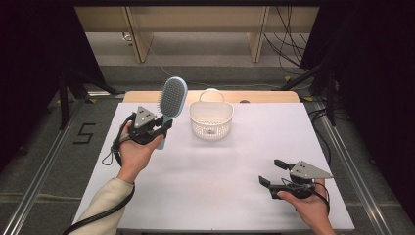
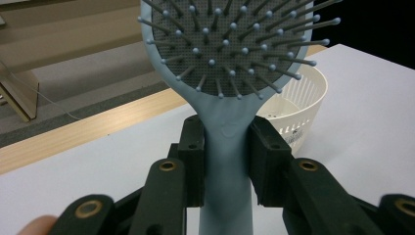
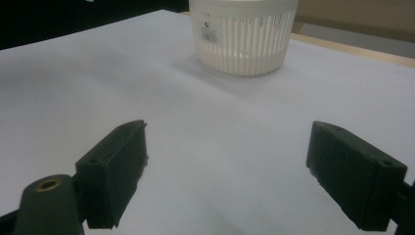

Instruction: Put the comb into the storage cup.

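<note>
Blue brush (image 1: 172, 100) stands upright above the tabletop's (image 1: 215, 166) far left part, its handle clamped in the left tool (image 1: 164, 126), just left of the white basket (image 1: 211, 120), while the right tool (image 1: 272, 172) gapes empty near the right front corner.

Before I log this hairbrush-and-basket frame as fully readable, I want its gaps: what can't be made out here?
- Hairbrush: in the left gripper view the top edge cuts off its head and the left gripper covers the handle's sides.
- Basket: its floor is hidden by its own near wall in the right gripper view, and the brush hides part of it in the left gripper view.
- Basket label: print too small to read.
</note>
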Action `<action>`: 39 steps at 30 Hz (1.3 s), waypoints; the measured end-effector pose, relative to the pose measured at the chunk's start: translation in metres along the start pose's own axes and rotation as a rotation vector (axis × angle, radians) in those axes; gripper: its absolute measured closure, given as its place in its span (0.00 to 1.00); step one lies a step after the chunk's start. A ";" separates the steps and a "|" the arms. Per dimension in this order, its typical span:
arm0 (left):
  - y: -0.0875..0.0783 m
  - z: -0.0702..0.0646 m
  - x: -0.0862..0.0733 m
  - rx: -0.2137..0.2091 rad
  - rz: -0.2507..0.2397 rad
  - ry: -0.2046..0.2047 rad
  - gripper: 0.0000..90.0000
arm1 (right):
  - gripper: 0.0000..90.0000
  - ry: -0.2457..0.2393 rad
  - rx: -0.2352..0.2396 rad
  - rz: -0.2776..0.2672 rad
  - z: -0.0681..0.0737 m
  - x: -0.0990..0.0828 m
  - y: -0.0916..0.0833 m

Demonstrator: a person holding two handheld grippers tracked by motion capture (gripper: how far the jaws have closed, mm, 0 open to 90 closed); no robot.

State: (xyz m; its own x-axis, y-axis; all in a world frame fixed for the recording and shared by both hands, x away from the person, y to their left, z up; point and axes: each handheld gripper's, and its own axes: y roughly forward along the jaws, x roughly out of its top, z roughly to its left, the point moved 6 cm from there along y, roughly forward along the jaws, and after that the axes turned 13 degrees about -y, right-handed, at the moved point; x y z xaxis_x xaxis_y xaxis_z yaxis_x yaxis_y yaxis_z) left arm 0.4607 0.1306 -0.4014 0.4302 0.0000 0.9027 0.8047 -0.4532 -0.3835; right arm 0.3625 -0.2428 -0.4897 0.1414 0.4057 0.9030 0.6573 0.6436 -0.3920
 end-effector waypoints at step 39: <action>0.007 -0.012 0.010 -0.022 -0.016 0.012 0.78 | 0.18 0.000 -0.014 -0.002 -0.001 0.000 -0.001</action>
State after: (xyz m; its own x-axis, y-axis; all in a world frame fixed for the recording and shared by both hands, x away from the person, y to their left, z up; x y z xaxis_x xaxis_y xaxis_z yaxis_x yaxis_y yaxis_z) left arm 0.4658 0.1163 -0.3929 0.4125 -0.0035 0.9110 0.8019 -0.4731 -0.3649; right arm 0.3629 -0.2436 -0.4890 0.1404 0.4041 0.9039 0.6680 0.6351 -0.3877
